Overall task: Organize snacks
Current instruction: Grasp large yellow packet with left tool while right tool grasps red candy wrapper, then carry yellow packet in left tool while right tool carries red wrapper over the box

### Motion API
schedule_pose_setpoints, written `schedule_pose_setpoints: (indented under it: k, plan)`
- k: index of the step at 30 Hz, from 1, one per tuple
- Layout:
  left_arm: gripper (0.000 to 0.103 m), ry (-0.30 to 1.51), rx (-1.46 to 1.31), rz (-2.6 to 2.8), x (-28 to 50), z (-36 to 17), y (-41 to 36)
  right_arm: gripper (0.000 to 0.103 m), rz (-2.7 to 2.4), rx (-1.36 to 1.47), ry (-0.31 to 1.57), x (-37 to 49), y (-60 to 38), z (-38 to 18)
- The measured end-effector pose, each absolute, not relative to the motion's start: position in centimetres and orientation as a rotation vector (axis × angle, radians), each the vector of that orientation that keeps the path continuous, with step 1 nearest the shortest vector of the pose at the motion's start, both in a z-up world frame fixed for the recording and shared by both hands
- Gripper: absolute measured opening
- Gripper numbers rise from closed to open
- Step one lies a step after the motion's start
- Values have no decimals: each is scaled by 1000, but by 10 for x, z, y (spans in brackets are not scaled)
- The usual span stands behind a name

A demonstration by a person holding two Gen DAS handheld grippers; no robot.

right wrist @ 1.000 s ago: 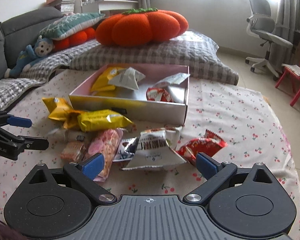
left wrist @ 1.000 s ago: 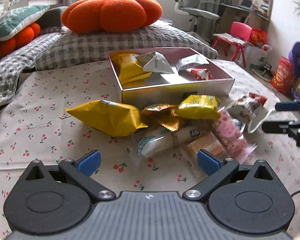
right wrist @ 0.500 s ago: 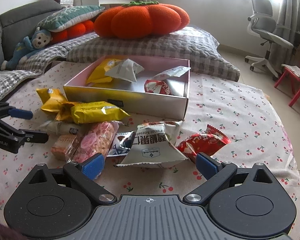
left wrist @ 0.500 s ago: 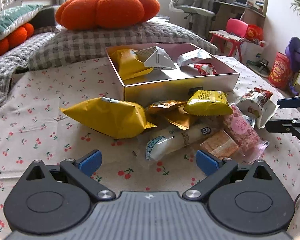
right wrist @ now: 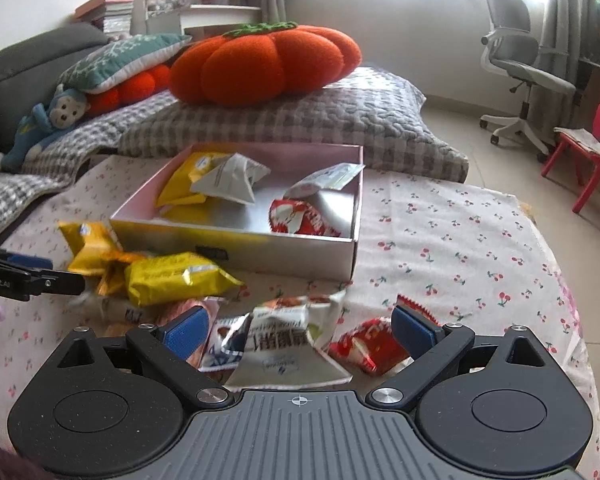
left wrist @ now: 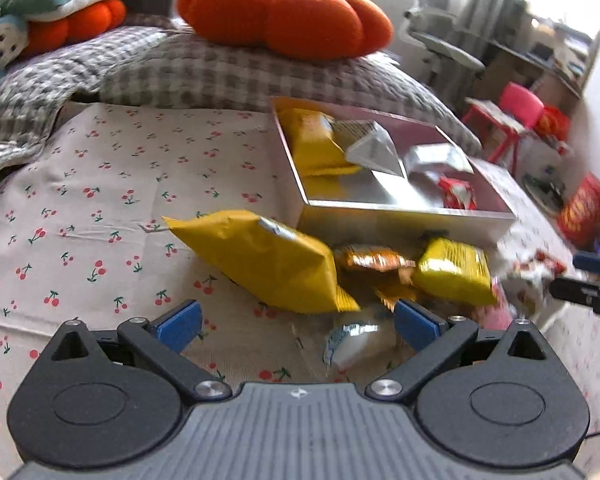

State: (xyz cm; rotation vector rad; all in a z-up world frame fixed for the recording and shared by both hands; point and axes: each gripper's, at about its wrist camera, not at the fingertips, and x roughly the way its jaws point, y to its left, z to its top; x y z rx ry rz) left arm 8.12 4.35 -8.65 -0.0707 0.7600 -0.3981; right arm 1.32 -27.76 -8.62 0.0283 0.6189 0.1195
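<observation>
A shallow pink-and-silver box (left wrist: 404,222) (right wrist: 236,246) sits on the cherry-print cloth and holds yellow, white and red packets. Loose snacks lie in front of it. In the left wrist view my left gripper (left wrist: 296,320) is open, low over the cloth, with a big yellow bag (left wrist: 268,260) just ahead between its fingers and a white-blue packet (left wrist: 352,344) near the right one. In the right wrist view my right gripper (right wrist: 298,326) is open around a white packet with brown print (right wrist: 284,340); a red packet (right wrist: 370,344) lies by its right finger and a small yellow pack (right wrist: 172,278) ahead to the left.
A grey checked cushion (right wrist: 300,120) with an orange pumpkin pillow (right wrist: 260,68) lies behind the box. A toy monkey (right wrist: 48,120) rests on the sofa at left. An office chair (right wrist: 524,76) and a red child's chair (right wrist: 596,152) stand on the floor at right.
Both grippers have come lower and closer to the snack pile. The left view has swung left and blurred; the yellow bag now lies between its fingers. Both stay open.
</observation>
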Motion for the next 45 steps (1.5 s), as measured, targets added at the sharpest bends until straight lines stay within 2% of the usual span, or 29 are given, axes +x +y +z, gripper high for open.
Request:
schedule_pose_setpoints:
  k: [8, 19, 24, 26, 31, 36, 45]
  plan:
    - [101, 776, -208, -334, 98, -78, 41, 99, 60, 108, 635, 28, -293, -77]
    - [82, 840, -390, -208, 123, -87, 44, 94, -110, 349, 768, 49, -332, -95]
    - [65, 863, -406, -171, 127, -91, 42, 82, -147, 421, 832, 57, -340, -110]
    - [57, 883, -416, -163, 129, -94, 41, 69, -152, 416, 845, 59, -339, -113]
    - [52, 888, -428, -184, 129, -94, 43, 43, -153, 362, 866, 61, -331, -116]
    - [43, 892, -405, -186, 127, -90, 45, 41, -134, 350, 870, 62, -326, -114]
    - [39, 883, -379, -201, 124, -84, 50, 40, -136, 374, 847, 58, -332, -105]
